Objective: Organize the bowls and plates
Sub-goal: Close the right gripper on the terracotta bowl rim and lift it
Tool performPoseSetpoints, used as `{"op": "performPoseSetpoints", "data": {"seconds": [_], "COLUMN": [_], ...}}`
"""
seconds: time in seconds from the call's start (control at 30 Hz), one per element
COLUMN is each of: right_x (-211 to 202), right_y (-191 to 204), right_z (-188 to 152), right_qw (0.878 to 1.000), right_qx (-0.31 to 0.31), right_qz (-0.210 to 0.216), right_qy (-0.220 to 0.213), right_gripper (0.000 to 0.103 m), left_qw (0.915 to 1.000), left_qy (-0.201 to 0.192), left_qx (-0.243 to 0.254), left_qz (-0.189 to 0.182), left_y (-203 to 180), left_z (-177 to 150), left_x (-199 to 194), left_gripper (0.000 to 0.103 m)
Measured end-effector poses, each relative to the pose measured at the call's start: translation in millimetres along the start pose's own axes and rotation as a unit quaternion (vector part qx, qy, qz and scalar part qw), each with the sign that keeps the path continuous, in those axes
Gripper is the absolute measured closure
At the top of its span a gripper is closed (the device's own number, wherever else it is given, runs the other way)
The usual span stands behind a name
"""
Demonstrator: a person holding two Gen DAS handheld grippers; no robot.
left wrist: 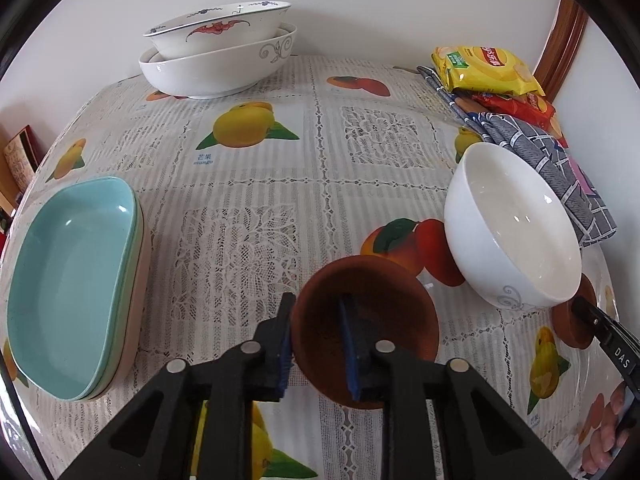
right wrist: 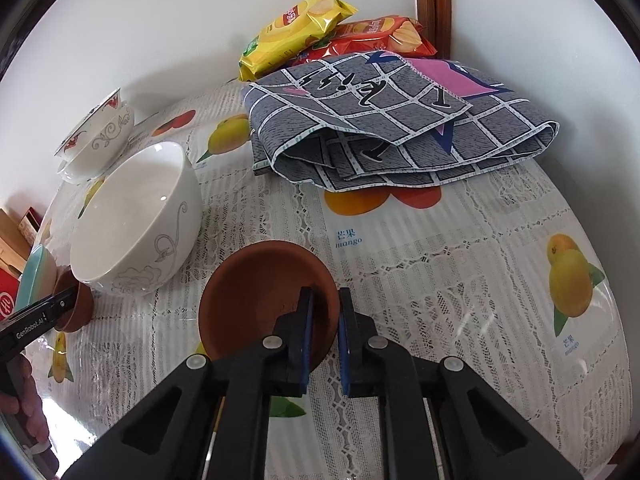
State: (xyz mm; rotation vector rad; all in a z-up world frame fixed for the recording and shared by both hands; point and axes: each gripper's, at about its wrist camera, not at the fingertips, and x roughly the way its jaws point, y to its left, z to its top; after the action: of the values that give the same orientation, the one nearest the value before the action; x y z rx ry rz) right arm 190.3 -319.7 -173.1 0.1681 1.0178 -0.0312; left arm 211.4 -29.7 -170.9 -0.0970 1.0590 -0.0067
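Note:
My left gripper (left wrist: 316,332) is shut on the rim of a small brown clay saucer (left wrist: 380,300), one finger inside and one outside. My right gripper (right wrist: 324,324) is shut on the rim of a second brown clay saucer (right wrist: 256,288). A white bowl (left wrist: 516,224) stands between the two saucers; it also shows in the right wrist view (right wrist: 132,216). The right gripper's saucer (left wrist: 570,320) shows beside that bowl in the left wrist view, and the left one's saucer (right wrist: 78,304) in the right wrist view. Stacked teal dishes (left wrist: 72,280) lie at the left. Two stacked white bowls (left wrist: 220,52) stand at the back.
A folded grey checked cloth (right wrist: 392,120) and snack bags (right wrist: 296,28) lie at the back right by the wall. The table has a fruit-print lace cover (left wrist: 248,216). Boxes (left wrist: 18,160) stand off the table's left edge.

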Motion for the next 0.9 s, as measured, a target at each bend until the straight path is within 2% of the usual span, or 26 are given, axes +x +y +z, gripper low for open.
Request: {"op": "performPoseSetpoints", "data": {"seconds": [0.17,0.27,0.4,0.67,0.9], "right_x": [-10,-15,-19,-36,-59], "right_y": [8,12,18,25,30], "right_z": [-2,-4,-6,-9,2], "right_qw": [1.0,1.0,1.0,0.999,0.998], "right_qx": [-0.012,-0.015,-0.019,-0.02,-0.021], "right_qz": [0.001,0.004,0.009,0.02,0.018], "right_qy": [-0.014,-0.019,-0.02,-0.032,-0.055], "right_gripper": [0.095,0.095,0.095,0.095,0.095], "left_qw": [0.9999,0.9995,0.999,0.9984,0.9981], "left_qy": [-0.006,-0.017,-0.023,-0.035,-0.047], "left_qx": [0.009,0.015,0.032,0.029,0.021], "left_qz": [-0.008,-0.023,-0.024,-0.033,-0.034], "left_y": [-4,-7,-12,-10,-2], "left_z": [-2,-4,-5,-5,0], "left_x": [-6,-14,-23,-41,-55], "left_gripper": [0.093,0.094,0.094,0.094,0.094]}}
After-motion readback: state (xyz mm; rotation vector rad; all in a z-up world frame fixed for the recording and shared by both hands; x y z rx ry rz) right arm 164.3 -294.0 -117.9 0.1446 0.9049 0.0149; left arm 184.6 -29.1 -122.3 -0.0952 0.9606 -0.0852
